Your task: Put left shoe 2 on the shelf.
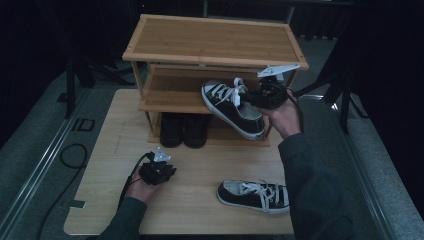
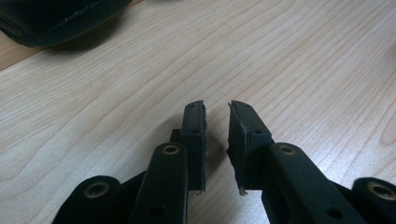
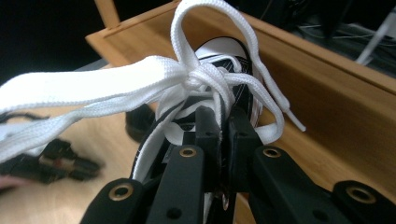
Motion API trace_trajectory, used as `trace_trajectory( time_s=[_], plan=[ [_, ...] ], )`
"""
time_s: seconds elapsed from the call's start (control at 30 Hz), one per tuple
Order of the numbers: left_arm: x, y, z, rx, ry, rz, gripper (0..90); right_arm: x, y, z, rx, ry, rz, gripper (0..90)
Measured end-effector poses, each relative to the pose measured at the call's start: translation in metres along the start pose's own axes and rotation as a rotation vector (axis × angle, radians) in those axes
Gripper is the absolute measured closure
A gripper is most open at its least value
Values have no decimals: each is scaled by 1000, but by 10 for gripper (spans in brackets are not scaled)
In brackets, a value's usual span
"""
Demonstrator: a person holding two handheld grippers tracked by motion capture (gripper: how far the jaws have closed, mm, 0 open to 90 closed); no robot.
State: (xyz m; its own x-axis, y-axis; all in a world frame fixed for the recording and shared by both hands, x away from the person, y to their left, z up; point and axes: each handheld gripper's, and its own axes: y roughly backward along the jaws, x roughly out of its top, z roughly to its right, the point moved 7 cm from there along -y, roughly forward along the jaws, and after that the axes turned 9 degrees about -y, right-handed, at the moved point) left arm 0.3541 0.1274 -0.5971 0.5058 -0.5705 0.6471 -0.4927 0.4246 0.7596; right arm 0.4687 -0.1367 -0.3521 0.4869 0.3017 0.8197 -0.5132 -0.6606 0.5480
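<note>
1. Your right tongs (image 1: 260, 95) are pinching the sneaker (image 1: 232, 107) at its collar — in the right gripper view the jaws sit pressed on the black canvas just under the lace knot (image 3: 198, 77).
2. The sneaker hangs in the air in front of the rack's middle shelf (image 1: 170, 92), toe pointing toward you and to your right, heel end up near that shelf's front edge.
3. Its long axis runs slantwise to the shelf front, so I judge you'll need to swing it square before it goes in.
4. Open room: the middle shelf looks bare on its left half; the top board (image 1: 210, 40) is bare too. On the bottom shelf 2 black shoes (image 1: 182, 130) fill the left part, with space to their right.
5. Mind the rack's right post (image 1: 290, 80) — your right hand (image 1: 287, 117) is just beside it, and the loose laces could snag the shelf lip.
6. Your left tongs (image 1: 170, 172) rest low over the worktop (image 1: 200, 170), jaws a little apart and holding nothing; the left gripper view shows bare wood between the pads (image 2: 243, 140).
7. The 2nd sneaker (image 1: 255, 196) lies on its sole near the worktop's near edge, long axis across, toe to your left. It sits between your arms, nearer your right sleeve, while the free left tongs have a clear path to it across bare wood.
</note>
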Motion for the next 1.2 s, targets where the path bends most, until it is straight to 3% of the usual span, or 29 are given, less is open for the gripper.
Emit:
trace_trajectory(
  time_s=[0.03,0.13,0.37,0.57,0.73,0.87,1.2],
  plan=[
    [0,0,0,1,2,2,762,0,-1,0,-6,-4,7,861],
    [0,0,0,0,5,7,762,-1,-5,4,-81,11,17,861],
    [1,0,1,0,1,3,762,-3,-8,10,-112,-41,68,861],
    [2,-1,3,-10,2,9,760,-10,-10,20,-195,0,-15,852],
    [8,-3,11,-28,-17,12,750,-10,-9,21,-154,-8,-37,812],
    [16,-4,18,-61,-18,29,731,-12,-3,22,-168,29,-63,754],
    [40,-10,34,-85,-68,52,720,-15,20,22,-148,51,-30,698]
  ],
)
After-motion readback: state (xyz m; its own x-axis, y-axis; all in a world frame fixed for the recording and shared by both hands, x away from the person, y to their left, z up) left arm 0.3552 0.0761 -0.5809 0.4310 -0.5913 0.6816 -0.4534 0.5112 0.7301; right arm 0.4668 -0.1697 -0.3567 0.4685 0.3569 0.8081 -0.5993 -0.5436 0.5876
